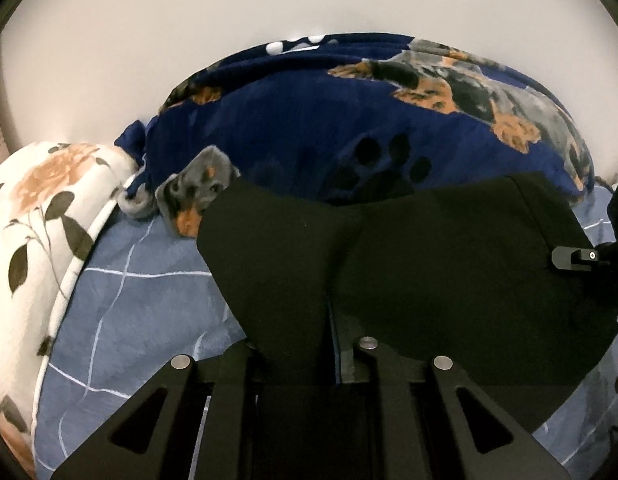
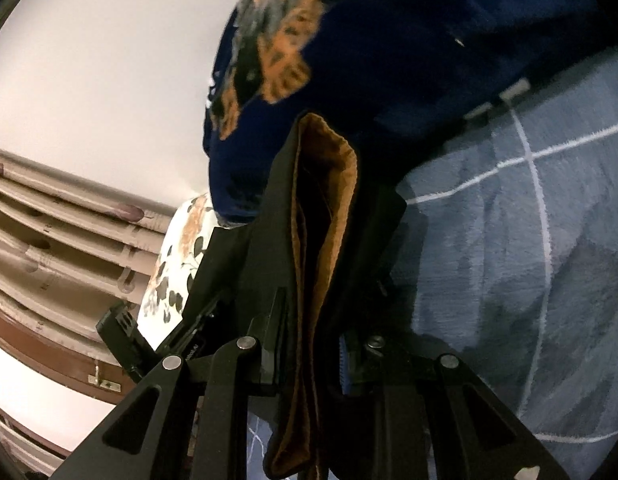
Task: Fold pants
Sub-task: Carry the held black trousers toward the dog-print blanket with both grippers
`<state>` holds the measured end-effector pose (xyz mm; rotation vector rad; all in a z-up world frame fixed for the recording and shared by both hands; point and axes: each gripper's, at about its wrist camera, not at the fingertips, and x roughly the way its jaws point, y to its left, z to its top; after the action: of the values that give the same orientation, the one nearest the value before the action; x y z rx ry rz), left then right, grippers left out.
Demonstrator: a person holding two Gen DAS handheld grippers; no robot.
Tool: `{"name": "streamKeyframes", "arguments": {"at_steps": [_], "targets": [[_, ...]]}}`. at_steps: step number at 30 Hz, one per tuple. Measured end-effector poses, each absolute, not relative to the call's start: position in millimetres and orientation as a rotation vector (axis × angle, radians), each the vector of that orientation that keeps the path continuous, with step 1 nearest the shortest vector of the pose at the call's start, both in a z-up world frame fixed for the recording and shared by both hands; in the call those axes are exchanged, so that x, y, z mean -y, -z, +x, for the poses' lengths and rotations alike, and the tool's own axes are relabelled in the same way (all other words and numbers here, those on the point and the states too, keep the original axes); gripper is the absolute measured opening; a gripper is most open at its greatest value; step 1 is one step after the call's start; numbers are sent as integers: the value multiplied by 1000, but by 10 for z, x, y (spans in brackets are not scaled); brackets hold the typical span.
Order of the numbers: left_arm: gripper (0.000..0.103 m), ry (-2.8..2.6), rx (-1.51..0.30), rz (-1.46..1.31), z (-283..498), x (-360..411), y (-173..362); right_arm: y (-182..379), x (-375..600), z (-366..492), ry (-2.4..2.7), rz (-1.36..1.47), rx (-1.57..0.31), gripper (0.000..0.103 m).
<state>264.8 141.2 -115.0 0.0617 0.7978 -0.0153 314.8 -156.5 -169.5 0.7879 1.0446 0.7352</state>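
Black pants are held up over the bed, stretched between both grippers; the cloth hangs in front of the dog-print blanket, with a floral pillow off to the left. The left gripper is seen nearly closed, with a fold of pants pinched between its fingers; the grip looks thin, little cloth being caught. The right gripper is seen clamped narrow on a thicker bunch of pants, whose brown lining is turned outward; in the left wrist view the right gripper is visible at the cloth's far edge.

Judged stage: the pants are being carried toward the bed for laying out or a fold; nothing is set down yet.

Risks, as judged: the left pinch could be lost, since so little cloth is held, and that side would drop and bunch; the lining could be left exposed or twisted if the right bunch is laid as it is; the hanging edge could be dragged across the blanket and creased; uneven tension between grippers would skew the fold line.
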Motion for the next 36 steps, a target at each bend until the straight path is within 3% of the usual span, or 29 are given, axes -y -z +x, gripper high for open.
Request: {"name": "streamKeyframes", "arguments": {"at_steps": [5, 7, 18, 30, 36], "targets": [[26, 0, -797, 48, 2647, -1463, 1229, 1733, 1572, 3157, -721, 789, -1054, 20], [39, -13, -800, 12, 2648, -1549, 1276, 1744, 1581, 3159, -707, 773, -1057, 21], [63, 1, -817, -185, 2620, -1932, 1482, 1806, 1506, 3132, -640, 703, -1043, 25], [64, -13, -831, -187, 2645, -1928, 1531, 1763, 1450, 3059, -586, 613, -994, 27], [51, -8, -826, -150, 2642, -1851, 1534, 1676, 1321, 2989, -512, 495, -946, 31]]}}
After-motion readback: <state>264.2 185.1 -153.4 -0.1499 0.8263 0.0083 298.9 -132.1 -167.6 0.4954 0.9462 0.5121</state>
